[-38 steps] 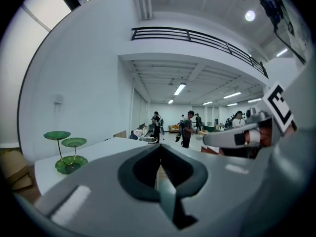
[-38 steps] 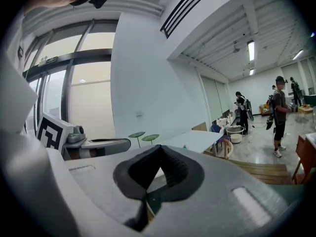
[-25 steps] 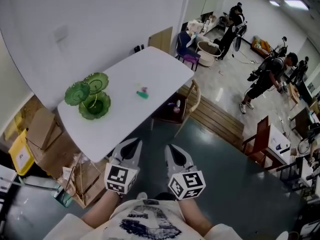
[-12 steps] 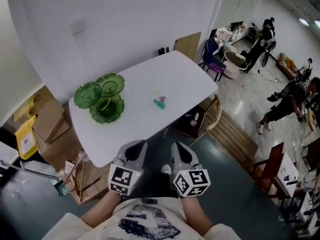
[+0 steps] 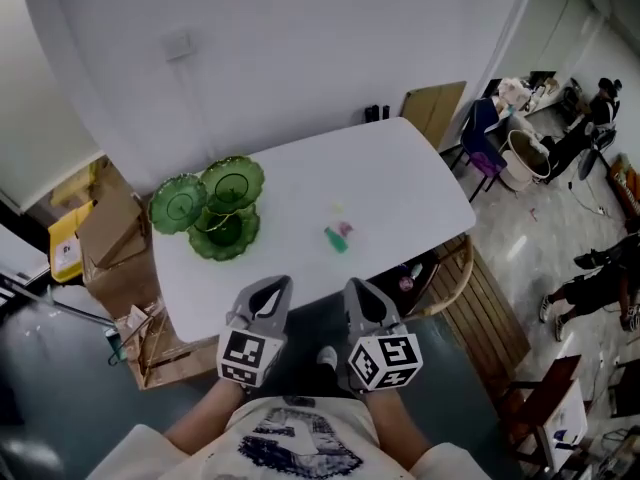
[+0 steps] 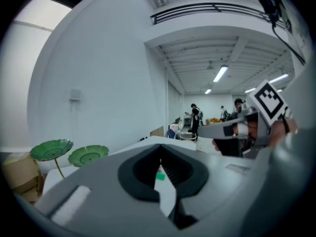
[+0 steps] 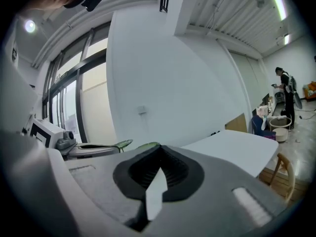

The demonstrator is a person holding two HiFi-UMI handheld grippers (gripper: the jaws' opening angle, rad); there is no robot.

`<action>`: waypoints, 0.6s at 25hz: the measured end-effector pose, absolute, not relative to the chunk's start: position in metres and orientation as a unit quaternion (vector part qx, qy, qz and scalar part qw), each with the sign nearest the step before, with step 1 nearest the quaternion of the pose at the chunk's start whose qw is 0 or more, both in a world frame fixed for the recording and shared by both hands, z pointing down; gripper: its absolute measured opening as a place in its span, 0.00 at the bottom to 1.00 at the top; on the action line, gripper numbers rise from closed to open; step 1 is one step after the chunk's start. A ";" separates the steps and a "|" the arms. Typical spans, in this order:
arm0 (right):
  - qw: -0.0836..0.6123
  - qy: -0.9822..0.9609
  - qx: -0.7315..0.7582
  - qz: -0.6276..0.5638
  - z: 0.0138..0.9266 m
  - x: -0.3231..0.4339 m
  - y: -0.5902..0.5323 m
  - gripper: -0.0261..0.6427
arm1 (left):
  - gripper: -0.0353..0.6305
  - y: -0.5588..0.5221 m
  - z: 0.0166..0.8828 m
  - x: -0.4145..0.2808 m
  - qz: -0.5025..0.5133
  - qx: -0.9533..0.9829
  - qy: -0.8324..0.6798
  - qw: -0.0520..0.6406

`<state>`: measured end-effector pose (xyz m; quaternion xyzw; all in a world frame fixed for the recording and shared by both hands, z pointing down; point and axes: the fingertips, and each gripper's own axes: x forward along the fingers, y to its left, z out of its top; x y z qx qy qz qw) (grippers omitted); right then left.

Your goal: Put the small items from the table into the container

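A white table (image 5: pixel 400 183) stands ahead of me against the wall. On its left part is a green glass tiered dish stand (image 5: pixel 215 208), also seen in the left gripper view (image 6: pixel 52 149). Near the table's middle lie the small items (image 5: pixel 340 235), one green and one pink, close together. My left gripper (image 5: pixel 268 290) and right gripper (image 5: pixel 360 290) hover side by side just short of the table's near edge. Both are shut with nothing between their jaws. The green item (image 6: pixel 159 176) shows through the left gripper's jaw notch.
Cardboard boxes (image 5: pixel 110 228) and a yellow box (image 5: pixel 65 248) crowd the floor left of the table. A wooden chair (image 5: pixel 445 273) is tucked at the table's right front corner. People (image 5: pixel 600 278) are working far off to the right.
The table has swung toward the middle of the head view and come closer. Both grippers, still shut, now reach its near edge.
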<state>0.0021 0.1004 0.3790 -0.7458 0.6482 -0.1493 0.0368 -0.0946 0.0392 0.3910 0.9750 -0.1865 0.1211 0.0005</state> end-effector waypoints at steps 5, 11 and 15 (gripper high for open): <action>0.024 0.683 -0.713 -0.157 0.385 0.043 0.071 0.03 | 0.04 0.014 0.395 -0.057 0.130 0.964 -0.230 -0.001; 0.019 0.714 -0.678 -0.175 0.403 0.063 0.043 0.03 | 0.04 -0.005 0.404 -0.038 0.142 0.952 -0.269 0.006; 0.019 0.725 -0.661 -0.189 0.413 0.064 0.028 0.03 | 0.04 -0.015 0.412 -0.041 0.157 0.944 -0.289 0.013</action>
